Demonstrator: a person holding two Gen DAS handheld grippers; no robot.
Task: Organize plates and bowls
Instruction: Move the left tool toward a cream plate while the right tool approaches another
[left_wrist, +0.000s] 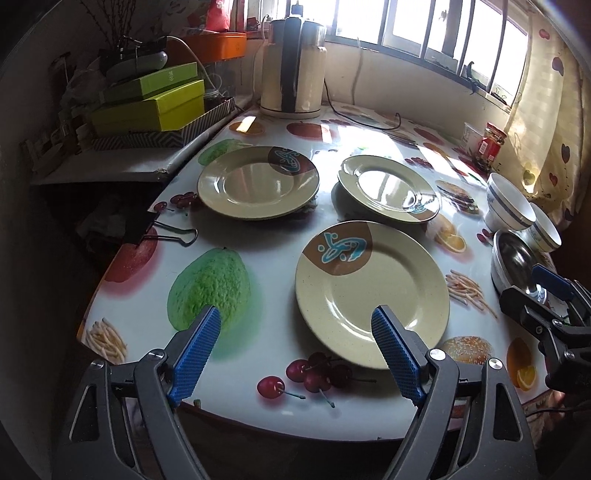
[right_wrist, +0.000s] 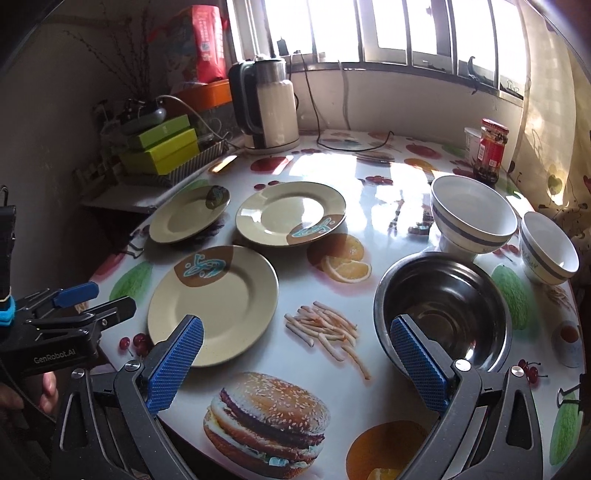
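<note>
Three cream plates lie apart on the fruit-print table: a near plate (left_wrist: 371, 291) (right_wrist: 212, 304), a far left plate (left_wrist: 258, 181) (right_wrist: 188, 214) and a far right plate (left_wrist: 388, 187) (right_wrist: 290, 213). A steel bowl (right_wrist: 445, 310) (left_wrist: 511, 260) sits at the right, with a large white bowl (right_wrist: 472, 214) (left_wrist: 509, 201) and a small white bowl (right_wrist: 548, 247) (left_wrist: 546, 232) behind it. My left gripper (left_wrist: 295, 325) is open and empty above the table's near edge, its right finger over the near plate. My right gripper (right_wrist: 295, 334) is open and empty between the near plate and the steel bowl.
An electric kettle (left_wrist: 293, 66) (right_wrist: 269, 107) stands at the back with its cord on the table. Green boxes (left_wrist: 151, 99) sit on a side shelf at the left. A red jar (right_wrist: 493, 149) stands at the back right. A binder clip (left_wrist: 155, 229) grips the left table edge.
</note>
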